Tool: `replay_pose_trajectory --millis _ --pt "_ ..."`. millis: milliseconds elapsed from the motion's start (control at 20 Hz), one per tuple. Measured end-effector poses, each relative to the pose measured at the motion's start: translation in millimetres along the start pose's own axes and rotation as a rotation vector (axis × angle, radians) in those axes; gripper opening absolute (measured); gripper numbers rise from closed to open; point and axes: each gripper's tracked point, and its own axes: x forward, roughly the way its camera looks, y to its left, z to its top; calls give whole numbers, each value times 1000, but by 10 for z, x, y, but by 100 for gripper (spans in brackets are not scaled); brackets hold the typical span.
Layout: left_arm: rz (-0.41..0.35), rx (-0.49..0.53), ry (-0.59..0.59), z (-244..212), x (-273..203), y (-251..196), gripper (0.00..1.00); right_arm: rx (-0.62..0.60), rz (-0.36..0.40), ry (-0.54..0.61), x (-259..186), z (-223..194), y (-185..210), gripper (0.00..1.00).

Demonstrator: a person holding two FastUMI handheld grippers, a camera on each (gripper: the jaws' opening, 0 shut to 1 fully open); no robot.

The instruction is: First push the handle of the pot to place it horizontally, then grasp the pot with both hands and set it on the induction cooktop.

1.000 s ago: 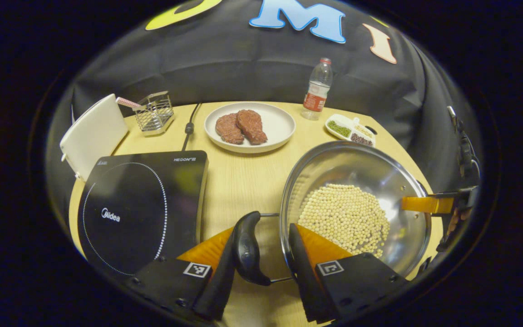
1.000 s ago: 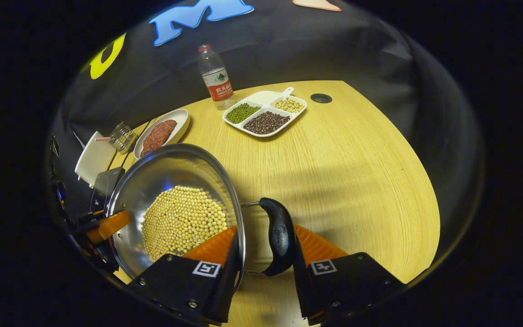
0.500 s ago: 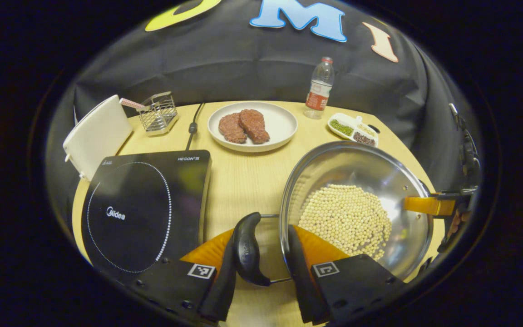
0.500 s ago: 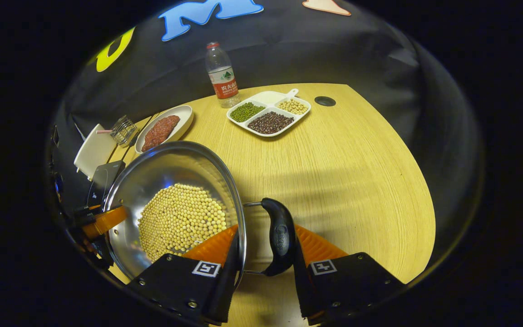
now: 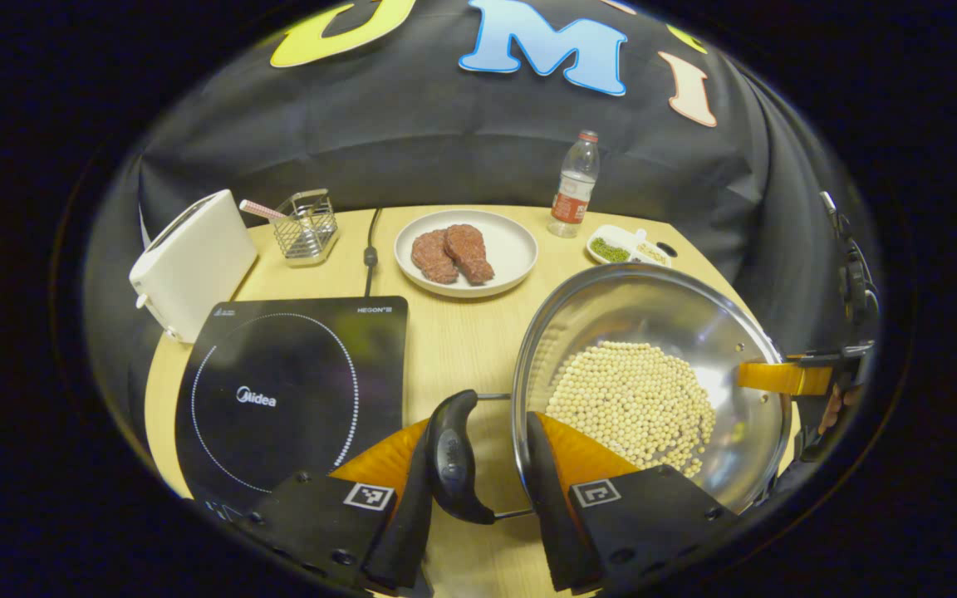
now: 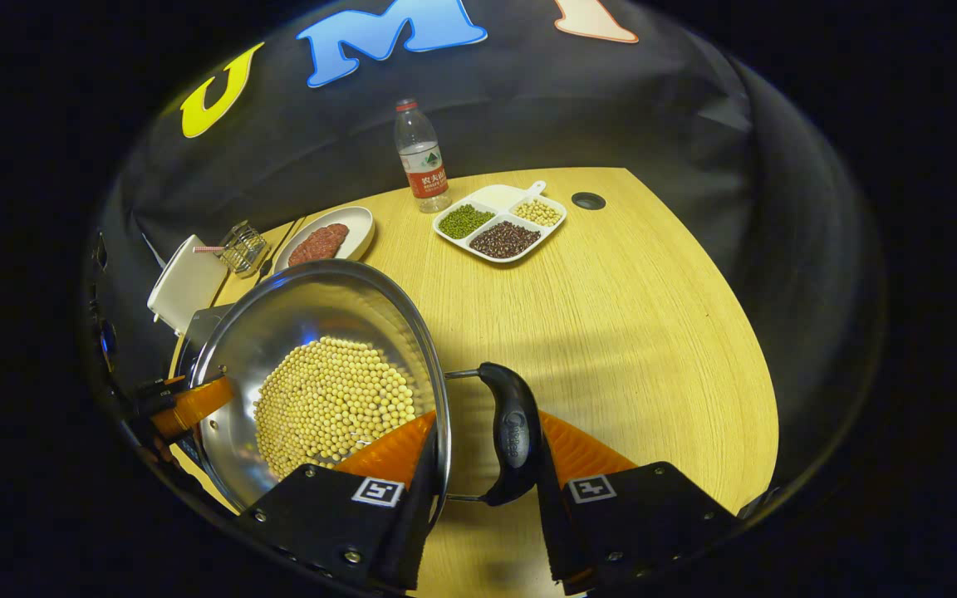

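Pot (image 5: 653, 374) of steel, holding pale beans (image 5: 632, 403), carried between both grippers over the wooden table (image 6: 611, 316), right of the induction cooktop (image 5: 287, 394) and not yet above it. Left gripper (image 5: 478, 473) clamped across the near rim and its black loop handle (image 5: 452, 457): one finger outside the handle, the other inside the wall. Right gripper (image 6: 478, 465) closed the same way on the opposite handle (image 6: 512, 432), its orange finger seen at the far rim from the left gripper view. Bare wood between pot and cooktop edge. Beyond, a white plate with meat (image 5: 466, 253), a cooktop cable (image 5: 370, 249), a wire basket (image 5: 306, 228), a white toaster (image 5: 193, 264), a water bottle (image 6: 422, 162), a divided dish (image 6: 502, 224). Wide open tabletop toward the right edge in the right gripper view.
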Motion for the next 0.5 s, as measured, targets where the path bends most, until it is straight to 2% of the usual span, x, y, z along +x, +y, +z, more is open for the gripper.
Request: replay_pose_trajectory --millis 100,150,200,350,400,500 --pt "-9 5 -12 91 -68 133 63 11 -8 1 -95 -14 92 57" --pt "-14 6 -15 105 -114 165 60 14 -12 -5 -144 3 138 57" --pt "-18 5 -17 119 -160 223 63 13 -13 -11 -183 10 188 57" --pt "-21 10 -21 150 -276 397 60 19 -16 -10 -243 -6 380 57" --pt "-19 11 -18 166 -310 442 64 20 -15 -10 -243 -11 453 57" --pt "-15 11 -20 151 -358 564 64 21 -14 -8 -274 -22 593 57"
